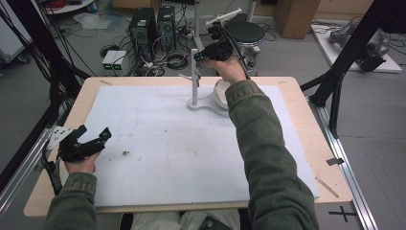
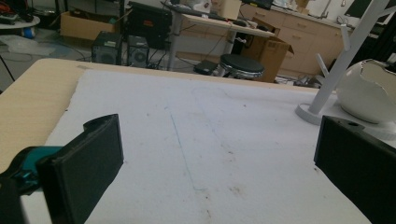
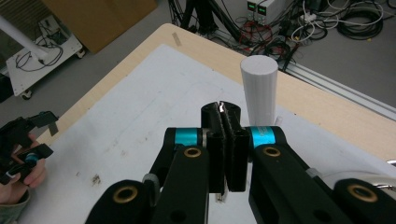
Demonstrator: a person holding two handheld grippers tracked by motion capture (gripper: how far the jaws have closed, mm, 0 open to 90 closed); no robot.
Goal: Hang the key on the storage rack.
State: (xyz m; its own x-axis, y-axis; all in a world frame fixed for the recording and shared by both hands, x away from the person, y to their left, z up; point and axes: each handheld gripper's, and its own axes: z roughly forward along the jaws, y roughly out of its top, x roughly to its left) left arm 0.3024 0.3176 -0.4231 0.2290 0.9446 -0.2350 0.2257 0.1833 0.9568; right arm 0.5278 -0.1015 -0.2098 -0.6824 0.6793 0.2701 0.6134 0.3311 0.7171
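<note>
At the lower left of the high view the left gripper point(image 1: 94, 134) rests on the white foam mat point(image 1: 153, 143), jaws spread wide with nothing between them. Toward the upper middle stands a white peg stand point(image 1: 195, 79), its base on the mat. Just right of it, partly behind the sleeve, sits a white mug point(image 1: 221, 93). Above the stand the right gripper point(image 1: 197, 56) hangs with its jaws pressed together, holding nothing.
</note>
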